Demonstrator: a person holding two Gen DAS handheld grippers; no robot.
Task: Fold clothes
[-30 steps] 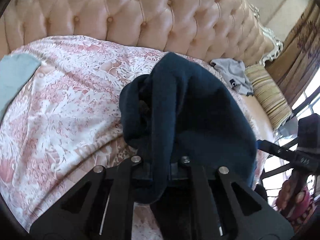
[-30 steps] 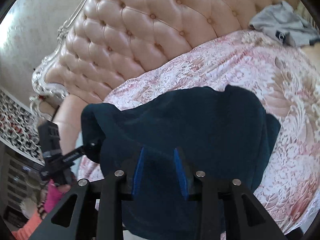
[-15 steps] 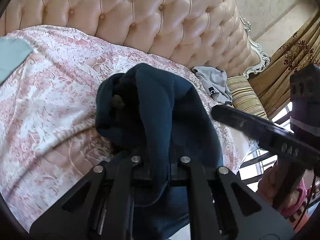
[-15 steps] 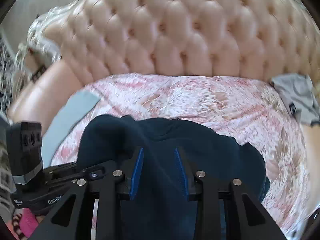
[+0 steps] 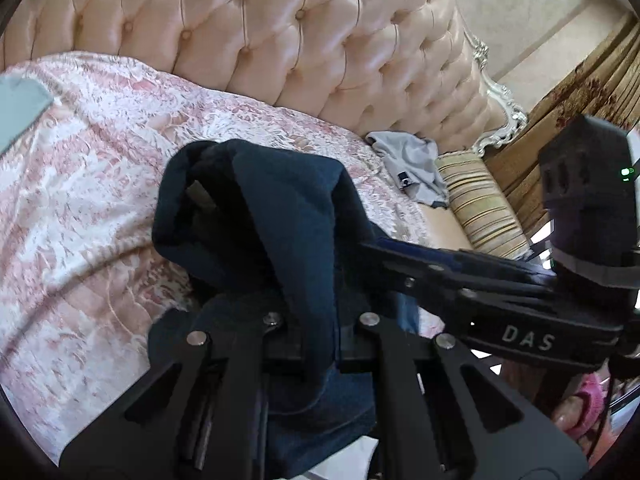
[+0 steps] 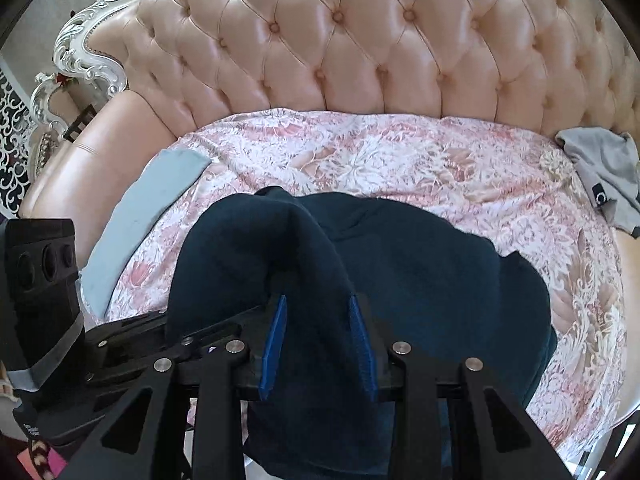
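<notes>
Now the dark blue garment (image 6: 360, 288) hangs bunched between my two grippers, lifted over the near edge of the bed, whereas a second ago it was spread wider across the right wrist view. Since then the right gripper (image 6: 318, 336) has swung in toward the left one, which in its view now sits at eight o'clock, almost touching the same bunch of cloth. From the left wrist view the right gripper has come from the far three o'clock edge to cross just in front. I judge that the two held edges have been brought together, so one fold is being made and the garment next needs laying flat.

My left gripper (image 5: 316, 320) is closed tight on a thick fold of the garment. My right gripper stands partly open, its blue pads pressing on a thick roll of the same cloth.

It is a heavy, soft, fleecy knit, matte and limp, draping in rounded folds. Beyond it lies the bedspread (image 6: 400, 160), smooth, pink and white with a floral pattern. A flat pale blue cloth (image 6: 152, 200) lies at nine o'clock, and a crumpled grey garment (image 6: 600, 168) at three o'clock. Behind stands the headboard (image 6: 360, 40), glossy, buttoned, peach leather.
</notes>
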